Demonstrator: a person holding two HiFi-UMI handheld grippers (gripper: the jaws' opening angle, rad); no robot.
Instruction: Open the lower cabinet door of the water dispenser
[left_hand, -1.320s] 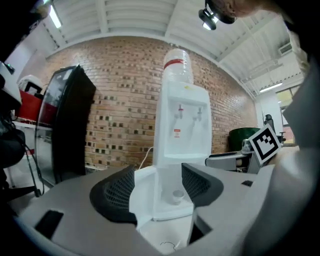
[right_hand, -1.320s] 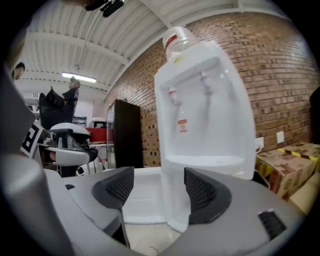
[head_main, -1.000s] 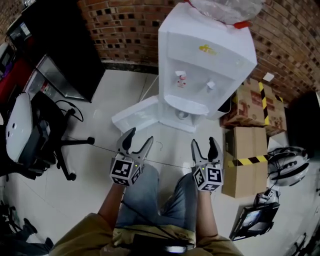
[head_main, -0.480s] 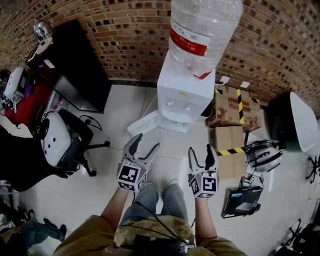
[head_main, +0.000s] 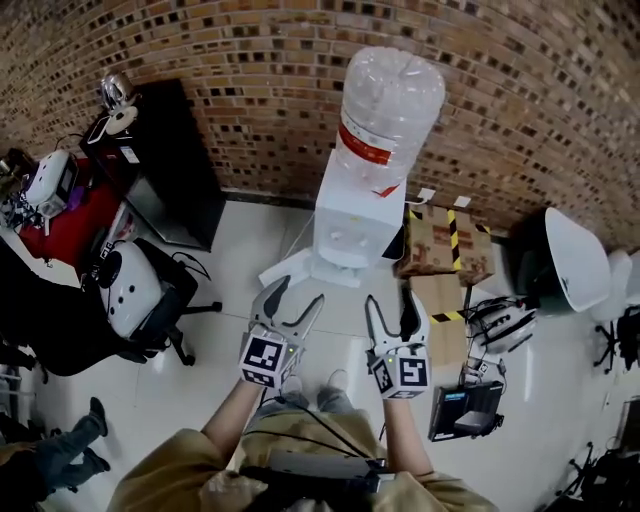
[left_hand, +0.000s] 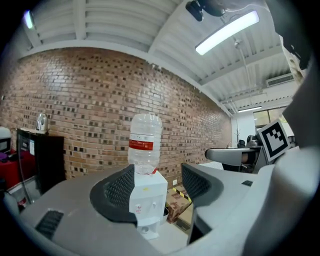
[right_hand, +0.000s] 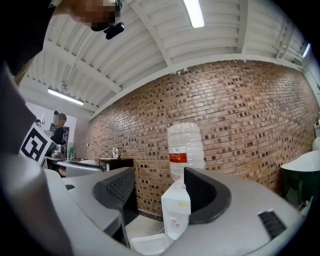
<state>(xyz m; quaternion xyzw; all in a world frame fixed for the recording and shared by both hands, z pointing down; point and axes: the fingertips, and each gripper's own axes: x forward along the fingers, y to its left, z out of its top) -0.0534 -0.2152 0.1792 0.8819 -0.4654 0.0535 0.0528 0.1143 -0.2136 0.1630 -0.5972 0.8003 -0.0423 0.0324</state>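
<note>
- Far left in the head view I see a black cabinet (head_main: 170, 165) and a white chair (head_main: 130, 290), both well apart from my job
- My left claw (head_main: 298, 292) is wide open and holds nothing; it points at the water dispenser (head_main: 345, 235) from well back
- The water dispenser stands against the brick wall (head_main: 250, 70) with a big bottle (head_main: 385, 110) on top
- Its lower door (head_main: 288, 270) is down by the floor (head_main: 240, 230), on the left side of the dispenser, and to me it looks swung out like a white flap
- My right claw (head_main: 390, 297) is open too, a bit less wide, with nothing in it
- Cardboard boxes (head_main: 440, 250) sit just to the right of the dispenser
- I think the opening step is done, or nearly done, and I am standing back from it
- If the door must go wider, I would have to bend low, get close and catch the edge of the flap with one claw
- I would pull softly, because the tall bottle could make the dispenser wobble
- Only the head view shows both claws, the chair and the boxes on the floor
- The left gripper view shows the little taps on the front, but my left jaw hides most of the door
- The right gripper view shows the white flap low beside the dispenser, and the lights up on the ceiling
</note>
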